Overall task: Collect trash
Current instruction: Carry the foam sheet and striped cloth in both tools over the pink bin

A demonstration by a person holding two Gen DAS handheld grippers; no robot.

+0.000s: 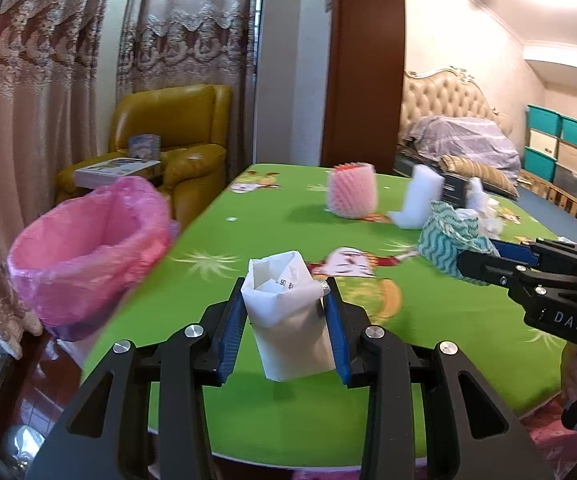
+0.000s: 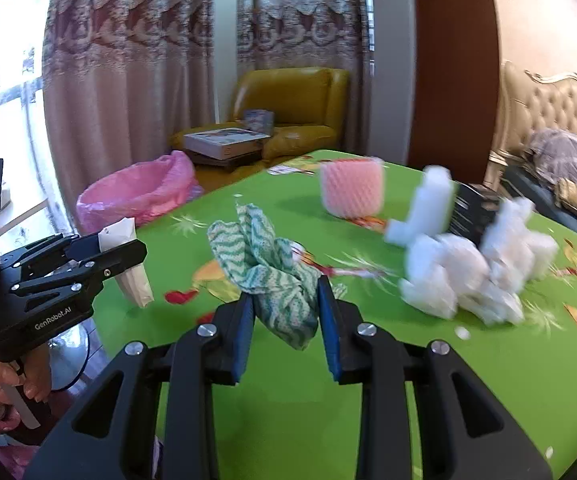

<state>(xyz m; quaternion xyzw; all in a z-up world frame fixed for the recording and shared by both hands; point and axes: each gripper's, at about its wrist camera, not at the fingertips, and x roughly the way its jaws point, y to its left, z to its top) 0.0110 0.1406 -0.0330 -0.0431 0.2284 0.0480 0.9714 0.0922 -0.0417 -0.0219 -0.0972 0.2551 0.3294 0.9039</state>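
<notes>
Bench (image 1: 468,320) showing bright green with cartoon prints; bin liner (image 1: 88,248) pink; held cloth (image 2: 272,276) showing teal-white zigzag; paper bag (image 1: 288,320) white; claw pads (image 2: 244,336) blue.

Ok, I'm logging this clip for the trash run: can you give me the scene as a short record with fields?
left gripper: shut on white paper bag
right gripper: shut on green wavy cloth
bin: pink-lined bin, beside the table's left edge
table: green cover
left on table: pink foam sleeve, white foam piece, crumpled white tissue
</notes>
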